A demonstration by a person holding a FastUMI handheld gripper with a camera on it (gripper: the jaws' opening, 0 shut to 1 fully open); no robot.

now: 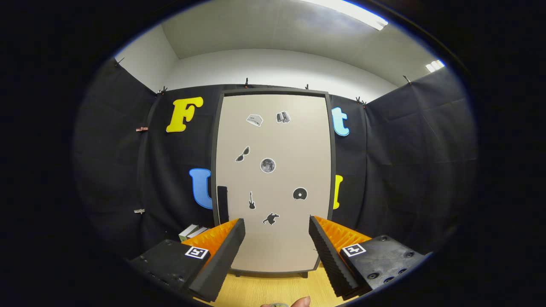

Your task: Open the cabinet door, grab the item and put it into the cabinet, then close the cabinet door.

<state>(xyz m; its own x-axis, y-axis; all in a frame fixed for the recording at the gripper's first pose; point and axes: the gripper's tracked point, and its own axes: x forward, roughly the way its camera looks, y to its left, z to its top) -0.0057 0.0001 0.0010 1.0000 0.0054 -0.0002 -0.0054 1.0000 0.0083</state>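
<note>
A tall cabinet [273,140] stands straight ahead on the wooden table, its beige door [294,247] shut and dotted with several small stickers. A black handle [222,204] runs down the door's left edge, just above my left finger [222,256]. My gripper [276,230] is open, with its two orange-and-black fingers spread wide in front of the door's lower part and nothing between them. A fingertip of a person's hand [300,302] shows low between the fingers, beside a small roundish thing [275,305] that is mostly cut off.
A pale box-like item [192,232] lies to the left of the cabinet, half hidden behind my left finger. The wooden table top [273,290] runs under the fingers. Black cloth walls close the booth on both sides.
</note>
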